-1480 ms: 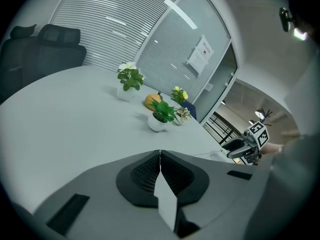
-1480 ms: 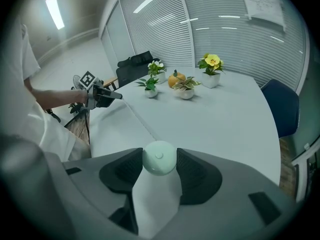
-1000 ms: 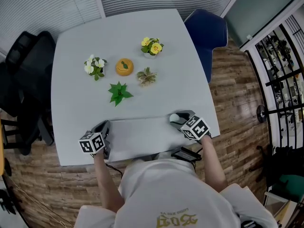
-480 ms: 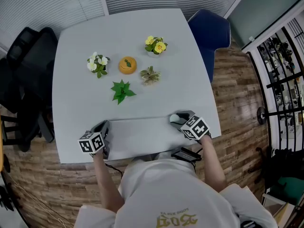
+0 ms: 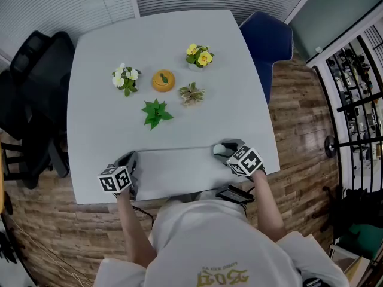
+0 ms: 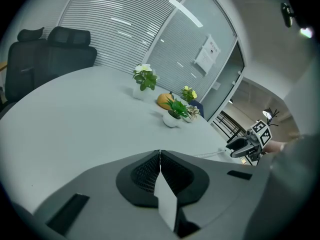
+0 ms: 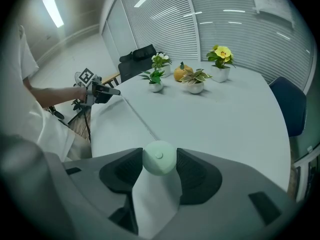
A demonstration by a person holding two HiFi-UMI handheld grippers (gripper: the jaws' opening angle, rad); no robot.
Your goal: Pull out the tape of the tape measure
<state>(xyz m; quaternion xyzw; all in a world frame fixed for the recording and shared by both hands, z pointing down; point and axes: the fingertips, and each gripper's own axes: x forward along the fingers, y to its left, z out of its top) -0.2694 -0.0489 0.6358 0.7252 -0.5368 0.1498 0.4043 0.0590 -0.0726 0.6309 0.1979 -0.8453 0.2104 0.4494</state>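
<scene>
- Tape measure (image 7: 159, 159), a round pale case, sat clamped between the wide-set jaws of the right gripper (image 5: 222, 150), near the table's (image 5: 179, 58) front right corner.
- Its tape (image 5: 173, 150) ran straight along the table's front edge to the left gripper (image 6: 160, 155), which was pinched fully closed on the tape's end.
- Risk: the thin end might slip from that pinch and snap back, and a skewed pull might twist the smooth case free.
</scene>
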